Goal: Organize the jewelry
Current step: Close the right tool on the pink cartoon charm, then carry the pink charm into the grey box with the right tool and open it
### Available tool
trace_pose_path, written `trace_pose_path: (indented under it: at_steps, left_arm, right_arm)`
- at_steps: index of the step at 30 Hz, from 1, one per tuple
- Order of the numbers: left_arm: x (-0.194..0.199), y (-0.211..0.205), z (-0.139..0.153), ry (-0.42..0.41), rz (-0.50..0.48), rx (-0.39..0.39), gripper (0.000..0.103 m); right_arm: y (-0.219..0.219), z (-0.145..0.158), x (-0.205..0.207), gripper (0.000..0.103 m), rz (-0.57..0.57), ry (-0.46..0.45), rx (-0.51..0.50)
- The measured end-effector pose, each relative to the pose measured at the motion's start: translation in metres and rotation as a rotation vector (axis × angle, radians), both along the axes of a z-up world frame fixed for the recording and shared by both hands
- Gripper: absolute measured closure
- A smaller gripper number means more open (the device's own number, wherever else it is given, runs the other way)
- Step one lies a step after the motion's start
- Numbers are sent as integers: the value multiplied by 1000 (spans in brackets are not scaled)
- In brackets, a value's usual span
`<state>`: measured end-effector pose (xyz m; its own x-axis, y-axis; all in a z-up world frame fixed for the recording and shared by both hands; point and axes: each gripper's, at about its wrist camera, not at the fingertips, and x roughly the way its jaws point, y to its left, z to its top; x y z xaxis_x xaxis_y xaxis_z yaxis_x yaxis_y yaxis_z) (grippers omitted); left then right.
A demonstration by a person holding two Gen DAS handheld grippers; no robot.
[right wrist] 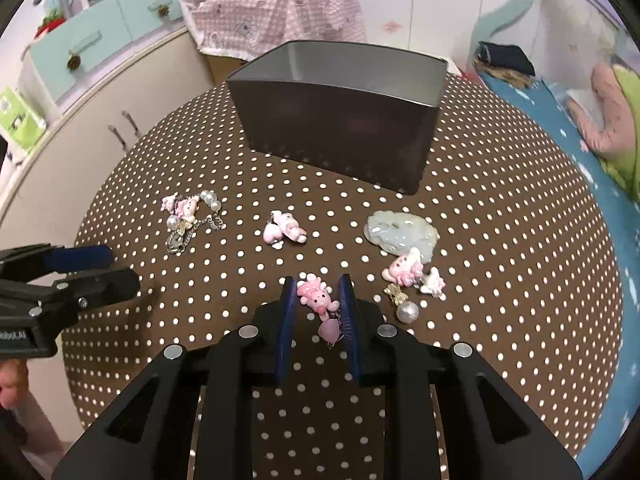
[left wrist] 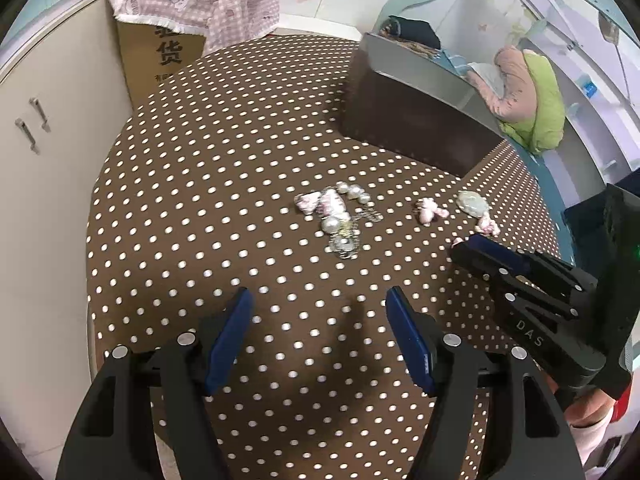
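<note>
**Right tongs closing in on the first pink charm, box apparently unfilled**

The right gripper (right wrist: 316, 312) is straddling a pink pig charm (right wrist: 318, 300) at lower centre of the right wrist view; its pads are standing narrowly apart on either side, and whether they are touching it I cannot tell; the left gripper (left wrist: 320, 336) is hovering wide open and holding nothing. Sorting is looking barely begun; the pearl-and-chain cluster (right wrist: 188, 220), a second pink charm (right wrist: 284, 230), the pale jade-like pendant (right wrist: 400, 234) and a charm-and-pearl group (right wrist: 412, 280) are all lying loose, while the dark box (right wrist: 340, 128) at upper centre is showing no contents from this angle. Everything is sitting on a brown polka-dot cloth (right wrist: 500, 220); a pink checked blanket (right wrist: 280, 12) and cream cabinets (right wrist: 100, 120) are filling the upper left, blue bedding (right wrist: 560, 128) the right.
</note>
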<state>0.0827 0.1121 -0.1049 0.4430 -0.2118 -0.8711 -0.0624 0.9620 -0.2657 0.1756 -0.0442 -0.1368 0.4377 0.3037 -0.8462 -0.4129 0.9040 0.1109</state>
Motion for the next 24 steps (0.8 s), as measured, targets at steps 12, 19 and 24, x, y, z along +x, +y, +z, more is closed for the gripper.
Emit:
trace_pose_path:
  at_steps: [12, 19, 24]
  left_arm:
    - [25, -48, 10, -41, -106, 7, 36]
    - [48, -84, 4, -47, -147, 29, 36]
    - [61, -100, -1, -57, -166, 65, 37]
  right_arm:
    - [-48, 33, -1, 81, -89, -67, 66]
    - [-88, 46, 17, 81, -192, -102, 90]
    - [-110, 42, 27, 81, -232, -103, 100]
